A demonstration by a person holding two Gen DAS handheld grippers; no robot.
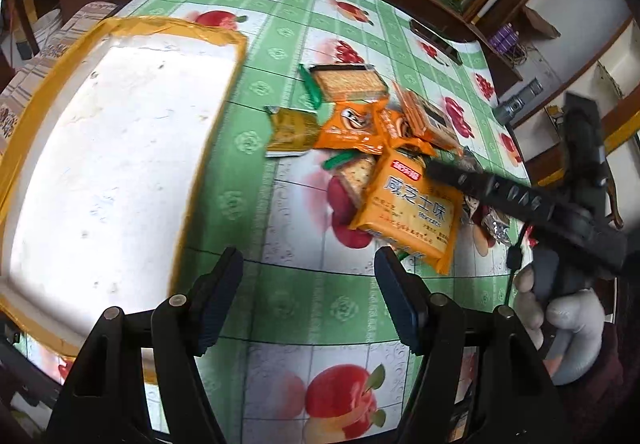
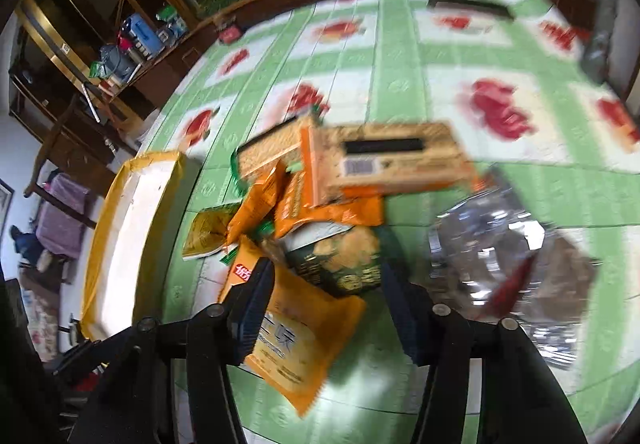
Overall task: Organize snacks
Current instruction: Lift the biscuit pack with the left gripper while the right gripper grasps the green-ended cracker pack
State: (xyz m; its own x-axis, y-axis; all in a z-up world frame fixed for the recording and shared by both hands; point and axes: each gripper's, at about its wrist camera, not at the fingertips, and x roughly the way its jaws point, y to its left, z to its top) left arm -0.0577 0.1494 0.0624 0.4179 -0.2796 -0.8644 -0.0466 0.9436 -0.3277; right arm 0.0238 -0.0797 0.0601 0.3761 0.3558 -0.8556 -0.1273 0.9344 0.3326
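Snacks lie heaped on the tabletop, which wears a green checked cloth printed with red fruit. The right hand-held gripper, carried by a gloved hand, is clamped on an orange cracker packet. The packet hangs at the near edge of the heap, tilted, with its shadow on the cloth below it. Its long axis runs roughly along the gripper's fingers. The end with the red label points away toward the heap, and the other end points back toward the camera. In the right wrist view one finger lies over its upper left edge; that view is blurred.

The left hand-held gripper stands apart with nothing between its pads, above bare cloth between the tray and the heap.

A shallow white tray with a yellow-taped rim sits left of the heap, well apart from the held packet. Only its white floor shows inside.

In the heap are a clear pack of square crackers, a small orange sachet and a gold sachet. The right wrist view adds a flat carton with a barcode, a dark green packet and a silver foil bag to the right.
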